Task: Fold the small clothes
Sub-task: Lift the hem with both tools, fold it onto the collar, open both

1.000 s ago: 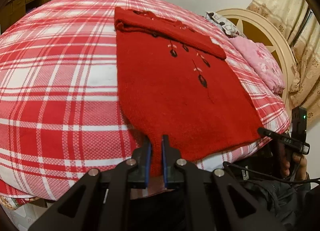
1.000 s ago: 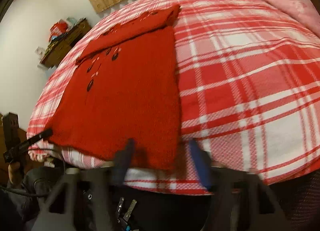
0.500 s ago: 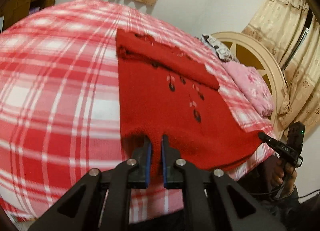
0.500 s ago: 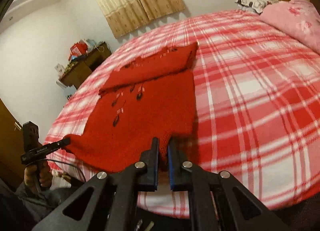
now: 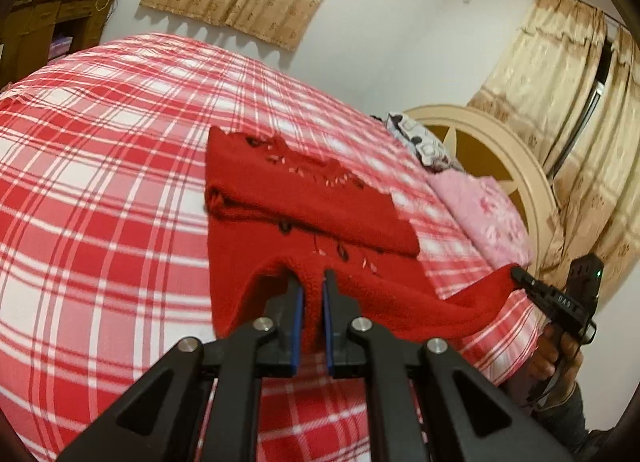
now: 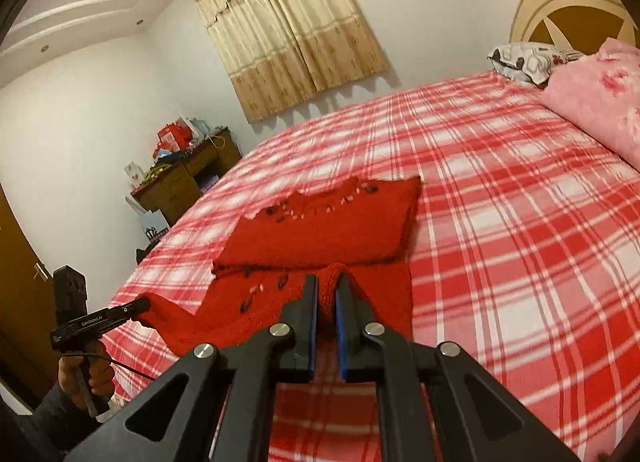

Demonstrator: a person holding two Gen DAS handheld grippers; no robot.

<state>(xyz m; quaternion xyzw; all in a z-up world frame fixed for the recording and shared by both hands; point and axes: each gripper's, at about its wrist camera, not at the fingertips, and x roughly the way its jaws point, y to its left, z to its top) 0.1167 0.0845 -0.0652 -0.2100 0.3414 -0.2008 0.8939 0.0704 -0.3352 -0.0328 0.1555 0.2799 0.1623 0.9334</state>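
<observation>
A red knitted sweater lies on the red-and-white plaid bed, its far part folded over itself. My left gripper is shut on the sweater's near hem corner and holds it lifted off the bed. My right gripper is shut on the other hem corner of the sweater, also lifted. The hem hangs slack between the two grippers. The right gripper shows in the left wrist view, and the left gripper shows in the right wrist view.
A pink blanket and a patterned pillow lie by the round headboard. A wooden desk with clutter stands by the wall. Curtains hang behind the bed.
Both grippers have lifted the sweater's near hem off the bed edge and carried it up and forward over the sweater. The right gripper shut on its corner early on.
</observation>
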